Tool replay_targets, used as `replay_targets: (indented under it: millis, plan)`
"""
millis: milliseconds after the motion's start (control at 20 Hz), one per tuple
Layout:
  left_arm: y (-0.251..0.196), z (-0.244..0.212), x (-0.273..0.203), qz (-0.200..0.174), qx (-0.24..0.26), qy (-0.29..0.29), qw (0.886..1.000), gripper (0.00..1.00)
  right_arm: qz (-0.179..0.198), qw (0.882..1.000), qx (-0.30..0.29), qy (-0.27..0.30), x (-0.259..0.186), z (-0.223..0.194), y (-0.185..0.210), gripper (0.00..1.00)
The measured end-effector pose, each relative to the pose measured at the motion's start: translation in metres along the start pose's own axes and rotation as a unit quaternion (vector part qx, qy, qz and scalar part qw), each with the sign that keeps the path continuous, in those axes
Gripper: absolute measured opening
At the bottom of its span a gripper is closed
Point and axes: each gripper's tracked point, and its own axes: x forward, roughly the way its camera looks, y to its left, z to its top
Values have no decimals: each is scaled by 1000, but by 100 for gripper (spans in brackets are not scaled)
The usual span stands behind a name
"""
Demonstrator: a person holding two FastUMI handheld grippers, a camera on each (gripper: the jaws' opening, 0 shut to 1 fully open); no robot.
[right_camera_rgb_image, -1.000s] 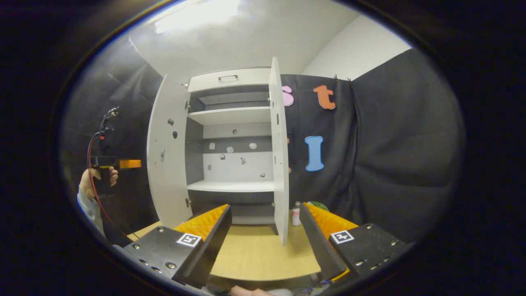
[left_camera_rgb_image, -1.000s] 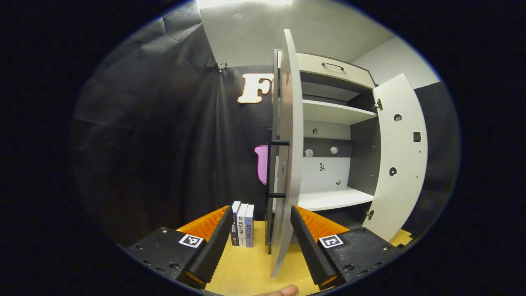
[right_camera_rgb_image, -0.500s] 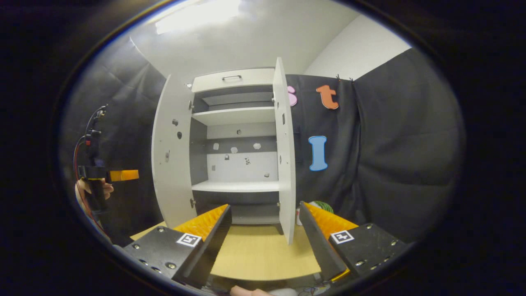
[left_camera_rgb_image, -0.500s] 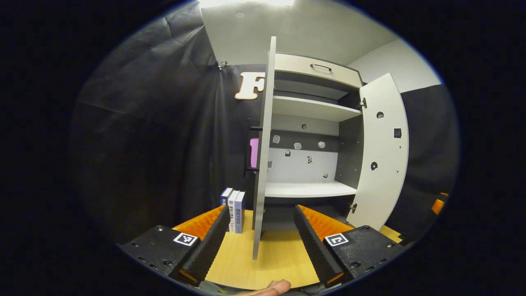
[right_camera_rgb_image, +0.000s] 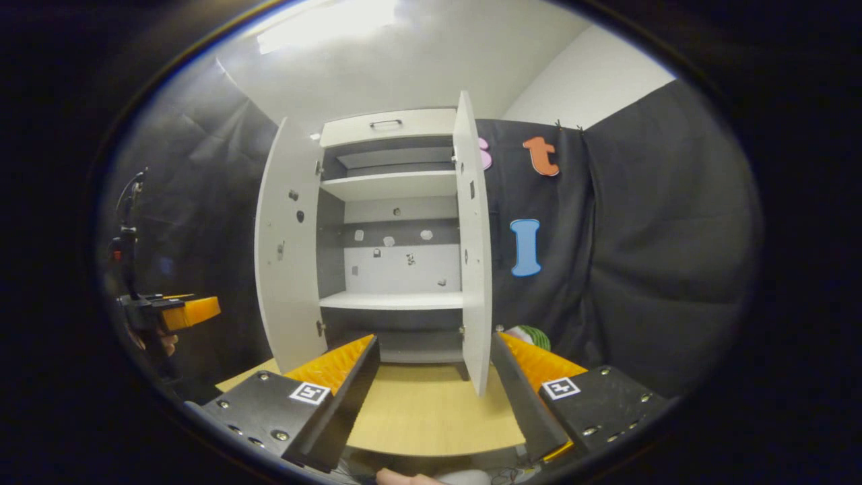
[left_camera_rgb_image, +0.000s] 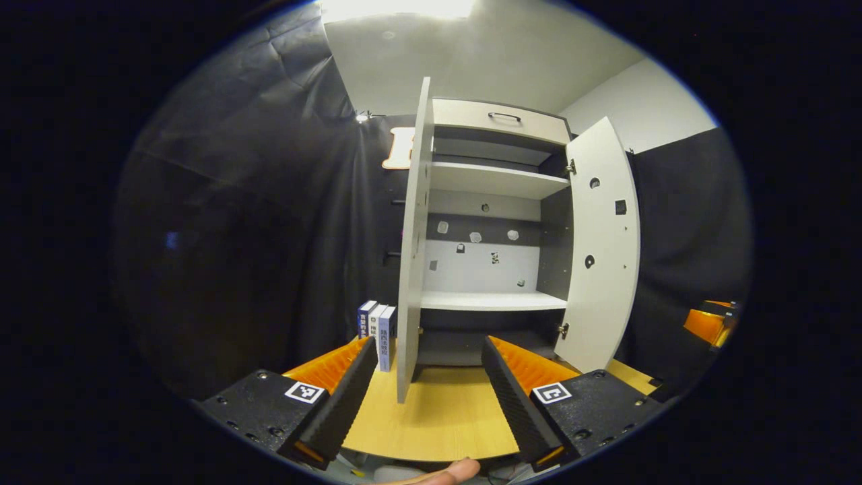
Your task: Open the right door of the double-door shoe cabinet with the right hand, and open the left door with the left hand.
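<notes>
The shoe cabinet stands on the wooden table with both doors swung wide. In the left gripper view the left door is seen edge-on just beyond my left gripper, which is open and holds nothing. The right door hangs open at the right. In the right gripper view the right door stands a little beyond my right gripper, open and apart from it; the left door is wide open. The left gripper shows at far left, held by a hand.
Three upright books stand left of the cabinet. A green striped object lies behind the right door. A drawer with a handle tops the cabinet. The wooden table runs under both grippers. The right gripper shows at far right.
My left gripper has drawn back from the left door, which now stands farther off and more fully open. In the right gripper view the left gripper has sunk lower and leftward.
</notes>
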Motion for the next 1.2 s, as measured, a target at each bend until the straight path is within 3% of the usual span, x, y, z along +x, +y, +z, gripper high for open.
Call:
replay_targets:
  millis: [150, 250, 300, 650, 850, 900, 950, 1000, 1200]
  plan:
    - [-12, -12, 2, -5, 16, 8, 1000, 96, 9, 1000, 5, 2, -4, -4, 7, 99]
    - [-14, -14, 2, -1, 22, 9, 1000, 96, 11, 1000, 8, 3, -6, -6, 7, 94]
    - [-17, -15, 3, -1, 24, 8, 1000, 97, 10, 1000, 8, 2, -6, -7, 5, 98]
    - [-20, -9, 5, -2, 23, -4, 1000, 94, 8, 1000, 3, -6, -11, -6, 1, 100]
    - [-19, -3, 4, -4, 18, -15, 1000, 96, 11, 1000, -5, -14, -17, -2, 4, 99]
    - [-19, -2, 4, -7, 14, -16, 1000, 96, 11, 1000, -6, -17, -19, -1, 5, 94]
    - [-20, -1, 3, -11, 12, -21, 1000, 96, 12, 1000, -7, -20, -20, -1, 7, 99]
    - [-20, 1, 2, -13, 11, -23, 1000, 96, 12, 1000, -6, -21, -21, 0, 8, 94]
    - [-11, 7, -3, -3, 14, -34, 999, 96, 10, 1000, -9, -24, -24, 0, 11, 100]
